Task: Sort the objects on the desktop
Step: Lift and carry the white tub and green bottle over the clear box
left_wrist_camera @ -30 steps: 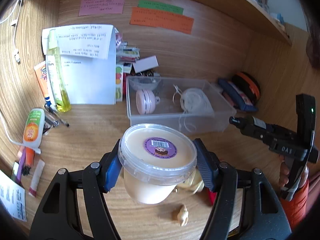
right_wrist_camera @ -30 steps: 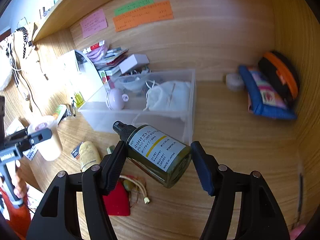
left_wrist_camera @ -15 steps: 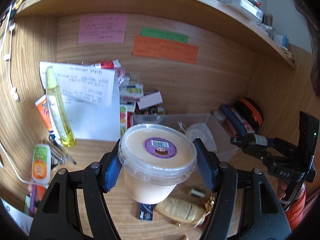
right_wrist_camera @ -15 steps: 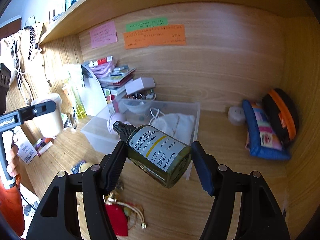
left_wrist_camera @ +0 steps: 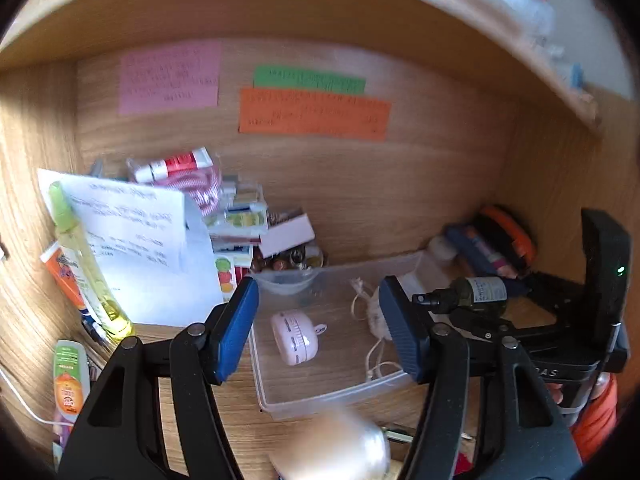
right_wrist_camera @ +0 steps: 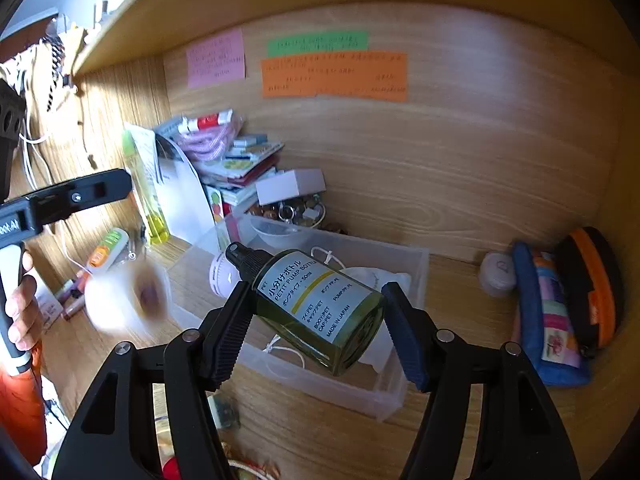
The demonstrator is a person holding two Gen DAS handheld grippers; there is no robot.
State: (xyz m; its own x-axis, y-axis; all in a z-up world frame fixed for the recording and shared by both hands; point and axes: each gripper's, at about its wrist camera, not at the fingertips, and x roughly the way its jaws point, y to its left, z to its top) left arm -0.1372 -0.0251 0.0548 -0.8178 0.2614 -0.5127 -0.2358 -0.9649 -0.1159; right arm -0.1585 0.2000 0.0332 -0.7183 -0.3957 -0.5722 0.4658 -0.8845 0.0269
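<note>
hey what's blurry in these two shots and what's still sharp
Left wrist view: the round cream plastic tub is a motion smear below the open left gripper; notes and shelf are soft. Right wrist view: the same tub is streaked, while the olive-green pump bottle in the right gripper reads crisply.

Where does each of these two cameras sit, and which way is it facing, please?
Left wrist: on the left gripper, facing the desk's back wall over the clear bin; its open blue-padded fingers, the right gripper and an orange sleeve show.
Right wrist: on the right gripper, facing the same wall; its fingers clamp the green pump bottle, with the left gripper at left.
Shared: bin, orange note, blurred tub.
</note>
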